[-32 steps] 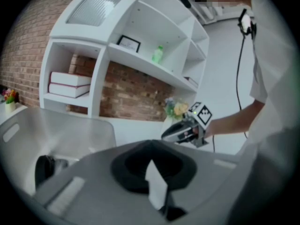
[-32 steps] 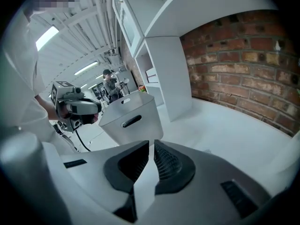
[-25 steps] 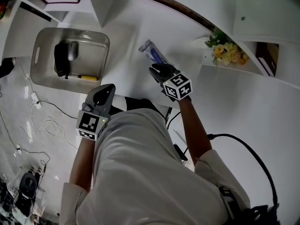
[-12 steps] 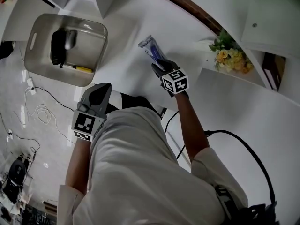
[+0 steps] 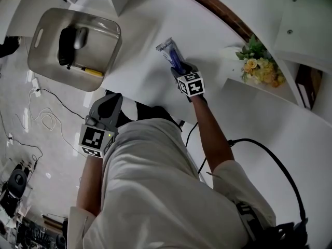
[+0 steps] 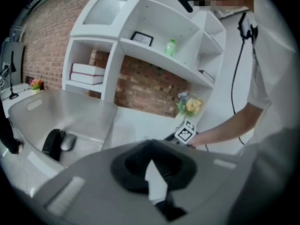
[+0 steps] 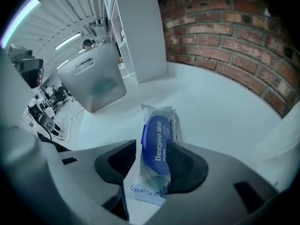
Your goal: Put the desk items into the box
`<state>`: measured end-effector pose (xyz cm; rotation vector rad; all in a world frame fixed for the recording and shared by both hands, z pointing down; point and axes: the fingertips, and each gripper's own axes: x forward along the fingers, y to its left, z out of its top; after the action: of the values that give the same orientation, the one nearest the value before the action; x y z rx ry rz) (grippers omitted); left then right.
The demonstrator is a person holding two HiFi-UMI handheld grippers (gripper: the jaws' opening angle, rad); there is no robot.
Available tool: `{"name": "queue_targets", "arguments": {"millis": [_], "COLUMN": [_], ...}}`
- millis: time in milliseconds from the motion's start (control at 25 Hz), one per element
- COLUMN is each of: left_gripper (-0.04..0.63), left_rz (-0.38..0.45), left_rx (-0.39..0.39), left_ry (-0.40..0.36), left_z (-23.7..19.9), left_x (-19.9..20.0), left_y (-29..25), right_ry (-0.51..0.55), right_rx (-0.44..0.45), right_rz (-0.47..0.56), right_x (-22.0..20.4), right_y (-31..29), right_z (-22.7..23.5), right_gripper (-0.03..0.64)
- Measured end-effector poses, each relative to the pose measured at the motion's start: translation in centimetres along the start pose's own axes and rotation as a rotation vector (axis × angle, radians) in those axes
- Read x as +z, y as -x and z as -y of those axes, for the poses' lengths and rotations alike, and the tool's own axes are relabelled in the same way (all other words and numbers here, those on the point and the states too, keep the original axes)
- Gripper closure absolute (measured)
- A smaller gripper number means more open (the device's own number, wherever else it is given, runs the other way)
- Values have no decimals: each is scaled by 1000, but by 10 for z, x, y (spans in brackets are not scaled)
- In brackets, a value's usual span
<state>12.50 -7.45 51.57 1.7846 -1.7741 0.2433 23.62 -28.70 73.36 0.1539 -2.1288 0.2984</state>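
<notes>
Two tongs show in the head view: your right tongs (image 5: 179,70) reach the blue Deeyeo packet (image 5: 168,50) on the white desk (image 5: 150,19), and your left tongs (image 5: 114,100) hang near the box (image 5: 52,74). Left gripper view: tips together, empty. Right gripper view: your jaws, just opened wide, straddle the packet lying on the desk.

White short-slv shirt (image 5: 155,185), black cable (image 5: 258,140); grey L tongs (image 5: 113,99) & R tongs (image 5: 180,70) w/ b/w marker cubes (image 5: 190,84).

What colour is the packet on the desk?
The packet is blue inside clear wrap; right gripper view shows best.
</notes>
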Motion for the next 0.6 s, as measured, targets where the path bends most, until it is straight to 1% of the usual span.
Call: {"name": "queue_targets", "arguments": {"millis": [120, 200, 280, 400, 600], "left_gripper": [592, 592, 592, 592, 592], "left_rz": [0, 2, 13, 28, 37], "left_rx": [28, 46, 62, 76, 68], "left_ry": [23, 35, 47, 57, 57], "left_z": [-2, -3, -3, -4, -5], "left_x": [-8, -11, -11, -10, -9], "left_y": [1, 2, 4, 7, 11], "right_ry": [28, 30, 23, 23, 32], "right_rx": [-15, -50, -90, -131, -139], "right_rz": [-45, -57, -39, -8, 22], "right_x": [-8, -10, -7, -2, 7], "right_y": [-9, -11, -6, 4, 16], "right_z": [3, 9, 17, 26, 26], "right_gripper": [437, 487, 533, 576, 583]}}
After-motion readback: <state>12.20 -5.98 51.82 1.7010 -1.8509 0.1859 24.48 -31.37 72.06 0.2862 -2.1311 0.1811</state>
